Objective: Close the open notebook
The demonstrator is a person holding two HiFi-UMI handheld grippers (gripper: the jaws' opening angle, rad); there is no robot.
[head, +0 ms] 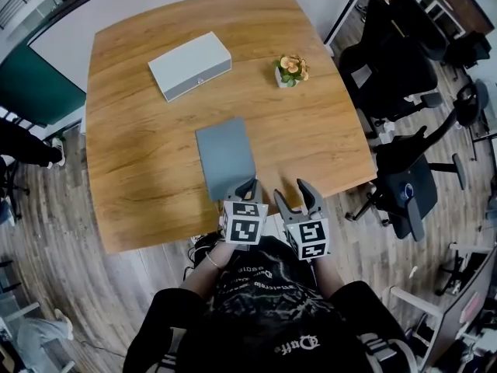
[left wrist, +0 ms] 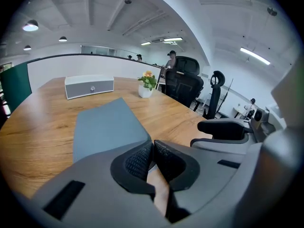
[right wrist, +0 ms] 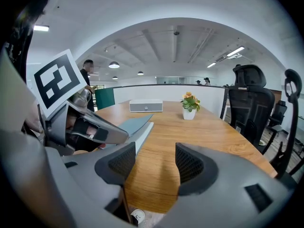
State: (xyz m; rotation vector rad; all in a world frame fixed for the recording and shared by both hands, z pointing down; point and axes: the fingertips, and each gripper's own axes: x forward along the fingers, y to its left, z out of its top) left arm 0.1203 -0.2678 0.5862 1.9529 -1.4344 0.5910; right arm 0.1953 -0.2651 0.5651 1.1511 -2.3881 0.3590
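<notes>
The notebook [head: 225, 158] lies flat on the wooden table [head: 140, 169] with its grey cover on top and no pages open. It fills the near middle of the left gripper view, notebook [left wrist: 104, 129]. In the right gripper view the notebook [right wrist: 138, 124] shows white page edges along its side. My left gripper [head: 248, 186] is shut with nothing visible between its pads, and its tips [left wrist: 151, 145] are at the notebook's near right corner. Beside it, my right gripper [head: 293, 193] hangs open and empty over the table's front edge, with wood between its jaws [right wrist: 154, 163].
A flat white-grey box [head: 190, 64] sits at the table's far side, with a small potted flower [head: 291, 70] to its right. Black office chairs [head: 404, 61] stand along the table's right. A person's leg [head: 27, 150] shows at far left.
</notes>
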